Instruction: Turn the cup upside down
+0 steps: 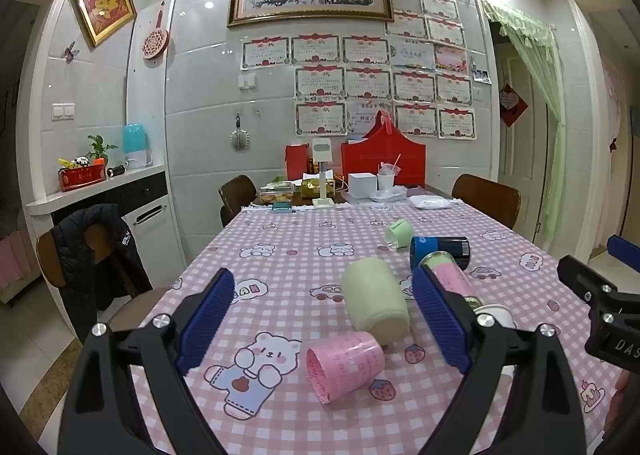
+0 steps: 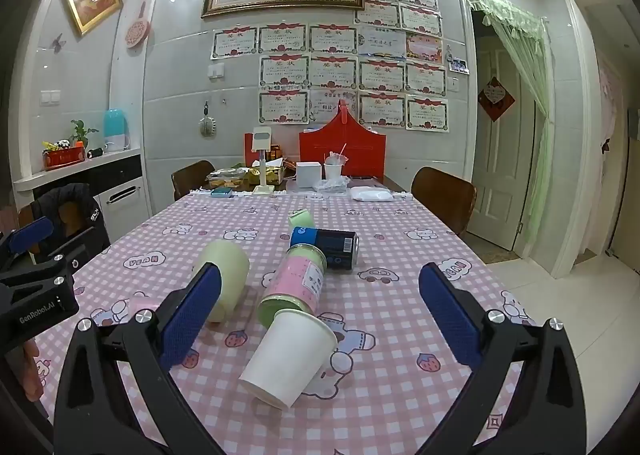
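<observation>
Nearest our left tongs (image 1: 322, 319), which stand wide with nothing between the blue pads, a pink cup (image 1: 345, 368) lies on its side on the checked cloth of the counter (image 1: 280, 267), its mouth turned toward the left. Just behind the pink cup we see a cream cup (image 1: 376, 303), also on its side, its base toward us and touching the pink cup's far edge.

Our right tongs (image 2: 320, 315) are wide as well and hold nothing. Below them a white paper cup (image 2: 290, 359) lies tipped over, mouth toward us. Its base touches a jar with a pink label (image 2: 294, 283), which lies flat just behind the white cup. Behind the jar a dark blue can (image 2: 326, 247) lies crosswise, touching the jar's far end, and a small green cup (image 2: 301, 220) lies on its side just beyond the can. The cream cup is left of the jar, a little apart.
</observation>
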Available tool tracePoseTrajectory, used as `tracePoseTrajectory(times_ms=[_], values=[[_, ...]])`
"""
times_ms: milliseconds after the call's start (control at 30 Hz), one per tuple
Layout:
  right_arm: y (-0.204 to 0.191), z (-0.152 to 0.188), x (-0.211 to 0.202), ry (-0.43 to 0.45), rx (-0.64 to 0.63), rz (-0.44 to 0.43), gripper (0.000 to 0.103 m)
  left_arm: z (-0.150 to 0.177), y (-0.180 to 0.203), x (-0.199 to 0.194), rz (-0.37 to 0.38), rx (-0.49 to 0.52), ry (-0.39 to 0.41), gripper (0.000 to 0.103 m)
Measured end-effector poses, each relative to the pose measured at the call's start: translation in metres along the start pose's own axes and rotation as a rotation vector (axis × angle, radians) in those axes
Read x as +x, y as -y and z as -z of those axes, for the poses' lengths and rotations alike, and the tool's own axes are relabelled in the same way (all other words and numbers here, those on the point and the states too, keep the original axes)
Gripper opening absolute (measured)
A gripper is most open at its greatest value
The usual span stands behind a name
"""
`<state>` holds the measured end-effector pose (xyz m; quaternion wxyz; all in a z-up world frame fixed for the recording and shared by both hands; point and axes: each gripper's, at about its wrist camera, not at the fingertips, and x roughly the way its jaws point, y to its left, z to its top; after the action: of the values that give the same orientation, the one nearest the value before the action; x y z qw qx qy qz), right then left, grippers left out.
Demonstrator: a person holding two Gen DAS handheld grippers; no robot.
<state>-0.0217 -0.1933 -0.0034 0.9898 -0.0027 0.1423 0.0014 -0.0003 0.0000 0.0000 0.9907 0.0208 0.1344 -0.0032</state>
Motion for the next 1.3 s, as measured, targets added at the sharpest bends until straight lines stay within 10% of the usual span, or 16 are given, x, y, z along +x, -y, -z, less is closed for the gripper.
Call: tracePoseTrajectory(times_ms=[1300], values=[[-0.0003,-0.0001,0.0011,-0.008,0.003,0.002,0.095,-0.0018,0.0059,-0.0035,0.002,0.010,-0.005,0.089]])
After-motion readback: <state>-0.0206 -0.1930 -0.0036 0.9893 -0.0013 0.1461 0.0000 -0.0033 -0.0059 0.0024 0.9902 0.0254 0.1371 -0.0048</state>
